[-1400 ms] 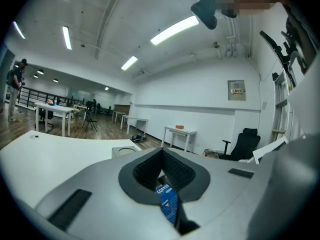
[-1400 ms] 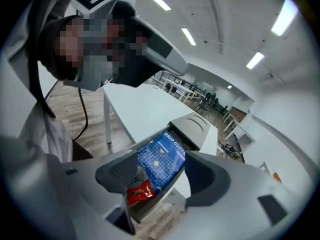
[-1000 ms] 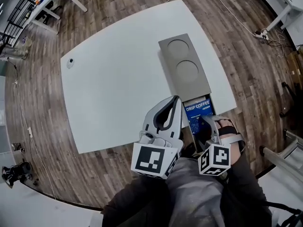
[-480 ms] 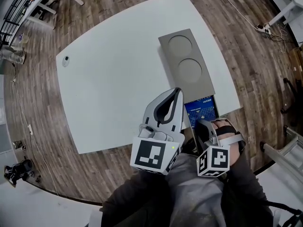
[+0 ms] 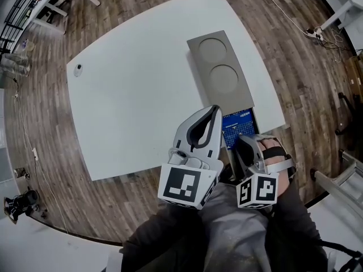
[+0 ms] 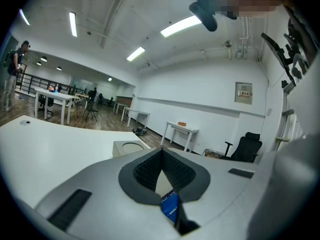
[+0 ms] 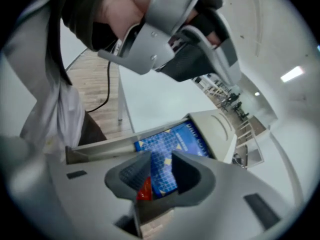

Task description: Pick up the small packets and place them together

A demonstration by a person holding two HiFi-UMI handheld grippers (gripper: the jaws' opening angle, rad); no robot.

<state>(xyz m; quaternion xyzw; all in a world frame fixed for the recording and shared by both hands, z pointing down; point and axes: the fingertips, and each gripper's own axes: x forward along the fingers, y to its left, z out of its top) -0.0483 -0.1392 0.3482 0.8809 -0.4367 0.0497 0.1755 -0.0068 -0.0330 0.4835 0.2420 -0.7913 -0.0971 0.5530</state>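
Note:
Blue coffee packets (image 5: pixel 237 127) lie in the open drawer (image 7: pixel 100 146) of a grey box (image 5: pixel 218 72) on the white table (image 5: pixel 136 95). My right gripper (image 5: pixel 243 141) reaches steeply down into that drawer. In the right gripper view its jaws (image 7: pixel 161 160) have just been closing, and their pads now press on a blue packet (image 7: pixel 167 149); something red shows beside the left pad. My left gripper (image 5: pixel 214 111) hovers left of the drawer over the table's near edge, fingertips together (image 6: pixel 160 151). A scrap of blue shows low in its gap.
The grey box (image 7: pixel 220 129) has two round recesses on top and runs toward the table's far right. A small white object (image 5: pixel 78 69) sits at the table's far left corner. Wooden floor surrounds the table; a cable and desks lie beyond.
My right gripper has tipped further down into the drawer and now covers more of the blue packets, hiding their print. The left gripper has stayed where it was.

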